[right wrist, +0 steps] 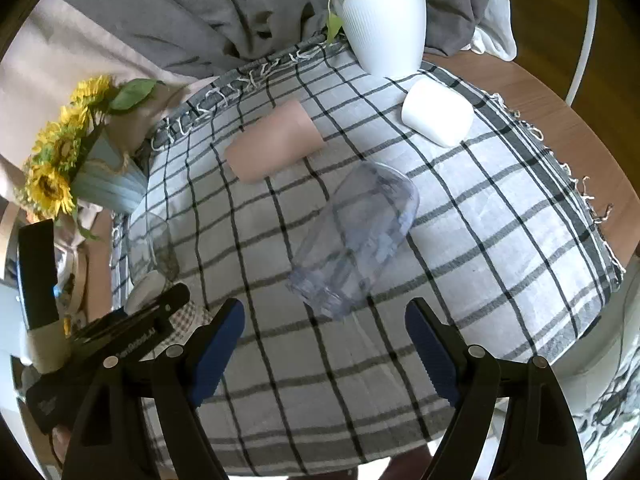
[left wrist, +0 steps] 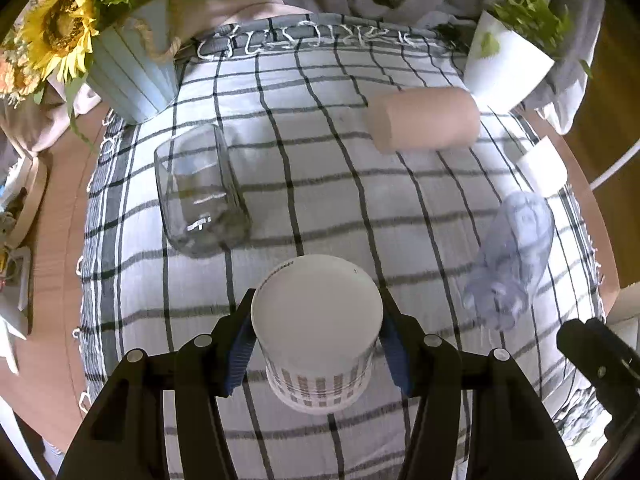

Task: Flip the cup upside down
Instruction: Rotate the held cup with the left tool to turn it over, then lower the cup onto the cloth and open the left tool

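A white paper cup (left wrist: 318,332) with a grey checked band stands upside down on the checked cloth (left wrist: 320,208), flat base up. My left gripper (left wrist: 318,350) has a blue pad on each side of it, shut on the cup. In the right wrist view only a sliver of this cup (right wrist: 146,286) shows at the left, behind the left gripper's black body. My right gripper (right wrist: 324,344) is open and empty above the cloth (right wrist: 460,220), just short of a clear bluish plastic cup (right wrist: 356,236) that lies on its side.
A clear glass (left wrist: 200,196) lies on its side at the left. A pink cup (left wrist: 424,118) and a white cup (left wrist: 544,166) lie on their sides farther back. A sunflower pot (left wrist: 132,76) and a white plant pot (left wrist: 506,66) stand at the cloth's far corners.
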Motion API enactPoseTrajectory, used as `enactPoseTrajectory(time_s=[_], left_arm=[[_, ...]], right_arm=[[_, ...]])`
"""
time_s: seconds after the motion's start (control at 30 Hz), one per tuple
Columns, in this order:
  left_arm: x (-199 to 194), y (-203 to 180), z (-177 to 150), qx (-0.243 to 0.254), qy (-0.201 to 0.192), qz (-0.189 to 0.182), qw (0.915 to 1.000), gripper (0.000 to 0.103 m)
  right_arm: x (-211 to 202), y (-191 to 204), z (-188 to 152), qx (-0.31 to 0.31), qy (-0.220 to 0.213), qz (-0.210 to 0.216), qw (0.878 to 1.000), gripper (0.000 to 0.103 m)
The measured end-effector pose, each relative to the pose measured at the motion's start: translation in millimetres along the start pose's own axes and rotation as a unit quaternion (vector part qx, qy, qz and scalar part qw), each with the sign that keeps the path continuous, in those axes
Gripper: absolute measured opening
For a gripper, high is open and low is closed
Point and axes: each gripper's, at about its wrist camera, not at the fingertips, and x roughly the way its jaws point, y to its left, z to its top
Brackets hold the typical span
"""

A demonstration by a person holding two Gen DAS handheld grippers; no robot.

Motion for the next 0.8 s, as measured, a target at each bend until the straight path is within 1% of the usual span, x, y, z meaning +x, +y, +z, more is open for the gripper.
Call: enactPoseTrajectory(time_s=[0.17,0.3,0.73,0.77,0.8], left_arm=[[1,3,-14,-0.018,0.018,-0.012,0.9996,0.056],[1,0,-22,-0.016,0.018,-0.014,0.9996,0.057],[3,0,-21,-0.022,0.019,-0.010,0.9995,0.057],[4,1,-21,-0.022,0.021,-0.011,0.9995,0.058],[4,1,-20,-0.022,0.022,-0.011,0.9995,0.061]], right_arm=[[0,-6,-6,0.000,0.010,-0.001,1.000,0.083],[1,-9,-10,-0.003,0.018,-0.003,1.000,0.083],[-3,-11,-11,-0.014,0.019,-0.003,1.000,0.083],[-4,-10,-11,-0.014,0.019,-0.004,1.000,0.083],[-4,-10,-11,-0.014,0.018,-0.004,1.000,0.083]])
